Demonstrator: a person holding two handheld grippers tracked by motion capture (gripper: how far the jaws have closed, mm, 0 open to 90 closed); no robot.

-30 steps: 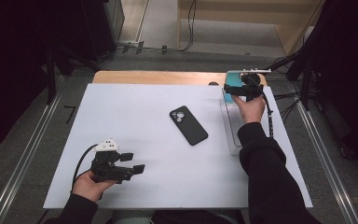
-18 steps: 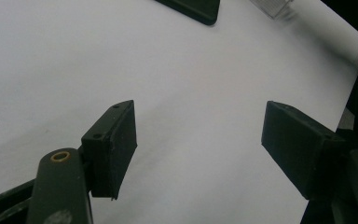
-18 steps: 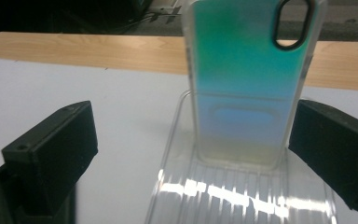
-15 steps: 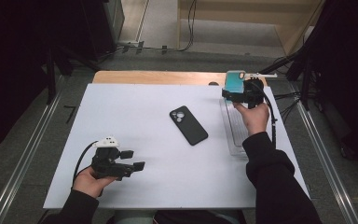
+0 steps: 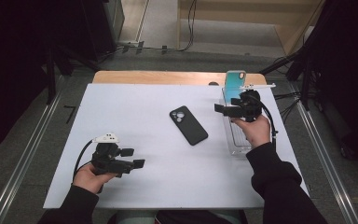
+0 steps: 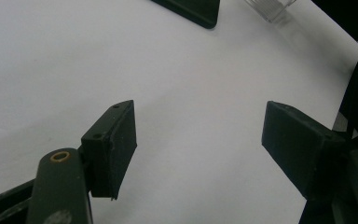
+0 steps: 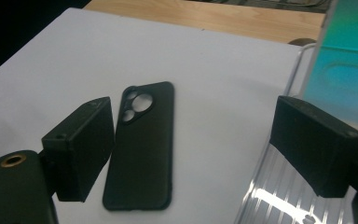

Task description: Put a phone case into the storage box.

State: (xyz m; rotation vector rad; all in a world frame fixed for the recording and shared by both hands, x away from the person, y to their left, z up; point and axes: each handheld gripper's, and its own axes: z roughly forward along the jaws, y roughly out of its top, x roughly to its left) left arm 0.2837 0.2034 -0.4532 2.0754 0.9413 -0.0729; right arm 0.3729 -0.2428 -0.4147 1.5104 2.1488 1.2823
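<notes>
Lying between both released tools [image 5: 131, 157] [image 5: 220, 109], black phone case [image 5: 189, 125]; perhaps teal case [image 5: 235, 82] racked.

Table: a white worktop [image 5: 135, 112], its far edge showing a strip of pale wood [image 5: 168, 77].
Floor: grey carpet [image 5: 37, 154] on both sides of the table, with metal rails [image 5: 23, 163] running along the left and right edges.
Far side: light wooden boards [image 5: 242, 18] and black cables [image 5: 186, 28] across the floor.
Sides: dark, unlit areas left and right.
Light: even, from above.
</notes>
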